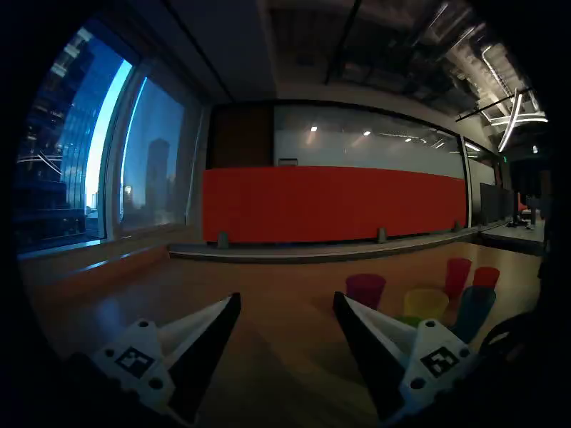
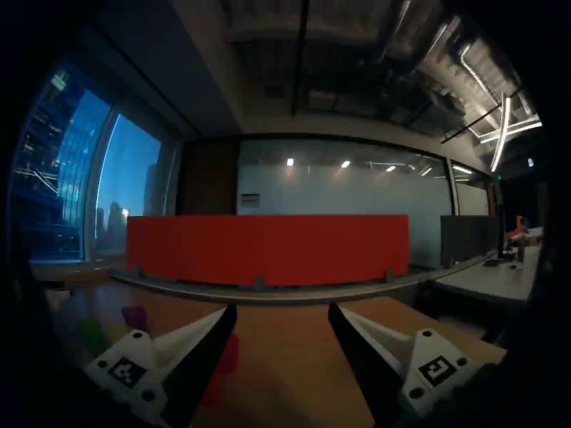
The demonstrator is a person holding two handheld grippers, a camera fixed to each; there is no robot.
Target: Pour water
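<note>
Jaws of the left gripper (image 1: 285, 298) stand wide apart with nothing between them; jaws of the right gripper (image 2: 280, 310) are also spread and hold nothing.

Ahead of the left gripper and a little to its right, several cups stand upright on the wooden table (image 1: 285, 371), so their long axis is vertical; the purple cup (image 1: 365, 289) is the nearest to the opening, just beyond the tip of the right-hand finger; the yellow cup (image 1: 425, 303) and the blue cup (image 1: 472, 310) stand further right, partly behind that finger; the tall red cup (image 1: 457, 274) and the short red cup (image 1: 486, 277) stand behind them. In the right gripper view the same group lies low on the left side, partly behind that gripper's left-hand finger and dim. The cups are therefore between the two grippers; I judge the left one better placed for the purple cup, needing only a small turn to its right. Which cup holds water I cannot tell.

Bare wood lies between the left jaws and the purple cup; the cups stand close together, so a neighbour may be knocked. Further off, a red partition (image 1: 335, 203) runs along the table's far edge, and a window (image 1: 78, 157) is to the left.
</note>
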